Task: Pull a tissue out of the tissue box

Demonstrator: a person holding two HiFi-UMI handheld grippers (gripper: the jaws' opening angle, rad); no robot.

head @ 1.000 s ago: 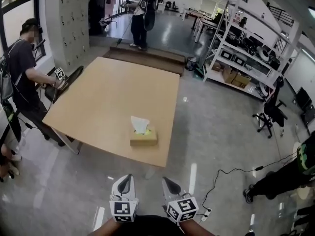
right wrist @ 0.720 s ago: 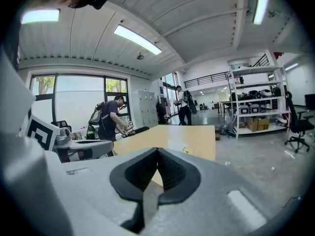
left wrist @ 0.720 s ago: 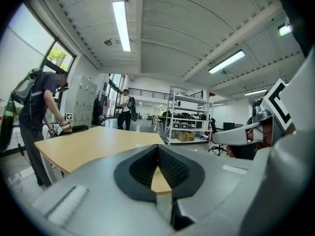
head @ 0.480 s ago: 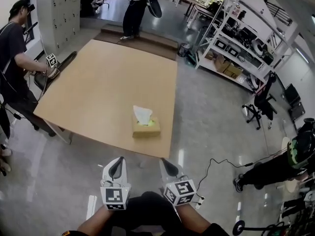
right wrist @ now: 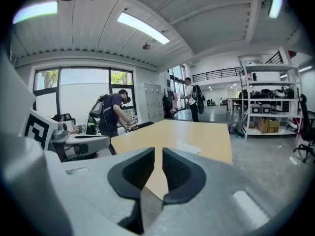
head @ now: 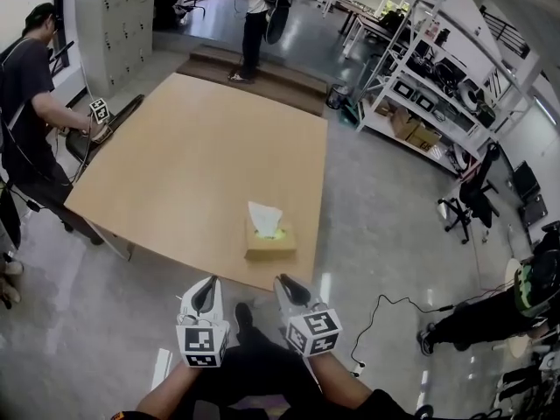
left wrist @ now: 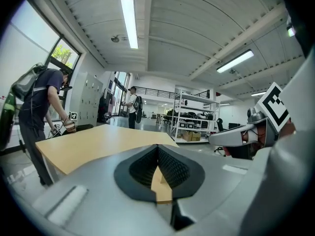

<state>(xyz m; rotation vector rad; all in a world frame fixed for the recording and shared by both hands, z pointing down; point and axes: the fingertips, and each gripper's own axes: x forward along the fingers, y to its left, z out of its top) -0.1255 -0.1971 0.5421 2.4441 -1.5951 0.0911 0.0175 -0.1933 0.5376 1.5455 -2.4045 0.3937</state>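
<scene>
1. big tan table (head: 175, 173) sits ahead of both grippers.
2. tan tissue box (head: 269, 245) by its near edge, just past the right gripper (head: 287, 283), not touching.
3. a crumpled white tissue (head: 264, 219) pokes up out of the box.
4. left gripper (head: 207, 283) is clenched on nothing. right jaws just cracked open, nothing between them.

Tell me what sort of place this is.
Probably an open-plan lab or workshop: metal shelving stacked with equipment and cartons, grey lockers along the wall, and a big wooden table in the middle.
</scene>
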